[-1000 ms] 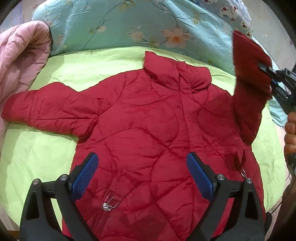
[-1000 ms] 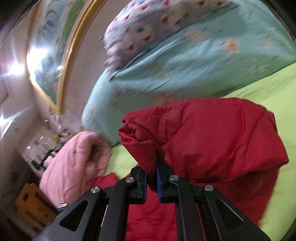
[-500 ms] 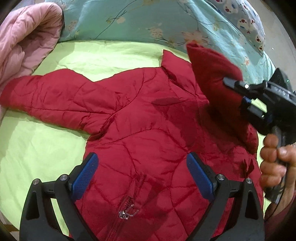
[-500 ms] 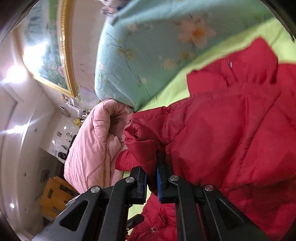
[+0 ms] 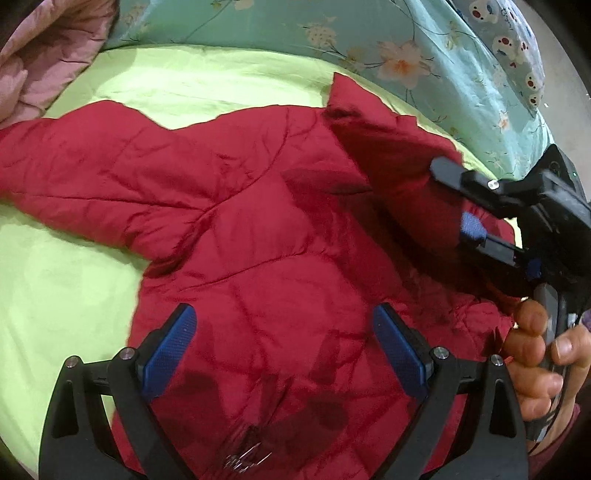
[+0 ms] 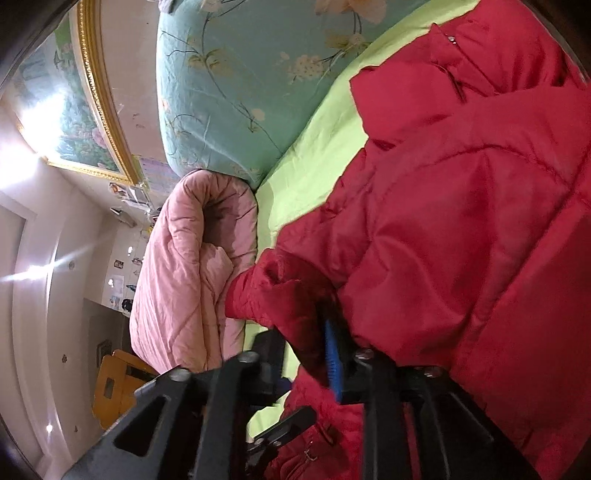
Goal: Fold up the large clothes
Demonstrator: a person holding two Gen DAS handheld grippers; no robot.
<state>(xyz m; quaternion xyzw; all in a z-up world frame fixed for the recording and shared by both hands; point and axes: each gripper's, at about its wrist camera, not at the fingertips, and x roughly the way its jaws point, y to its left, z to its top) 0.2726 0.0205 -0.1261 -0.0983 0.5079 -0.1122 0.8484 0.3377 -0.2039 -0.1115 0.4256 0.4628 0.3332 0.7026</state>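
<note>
Jackets: I count one red quilted jacket (image 5: pixel 266 229) on the green sheet (image 5: pixel 62 288).
Left gripper (image 5: pixel 284 354): mine, spread wide, empty.
Right gripper (image 6: pixel 306 354): pinching one sleeve cuff (image 6: pixel 280 291).
Quilts: one pink quilt (image 6: pixel 184 266).

Home bedroom was indicated. A bed was seen, covered by a lime-green sheet (image 5: pixel 207 79). A teal floral quilt (image 5: pixel 280 26) was piled along its far edge, with a cartoon-print pillow (image 5: pixel 513 40) beside it. A pink quilted comforter (image 6: pixel 184 269) was bunched at one side of the bed. A gold-framed landscape painting (image 6: pixel 74 110) was hung on a pale wall. Small pictures or stickers (image 6: pixel 118 264) were stuck to the wall below it. A yellow wooden piece of furniture (image 6: pixel 110 387) was noted by the bed; type couldn't be told.
</note>
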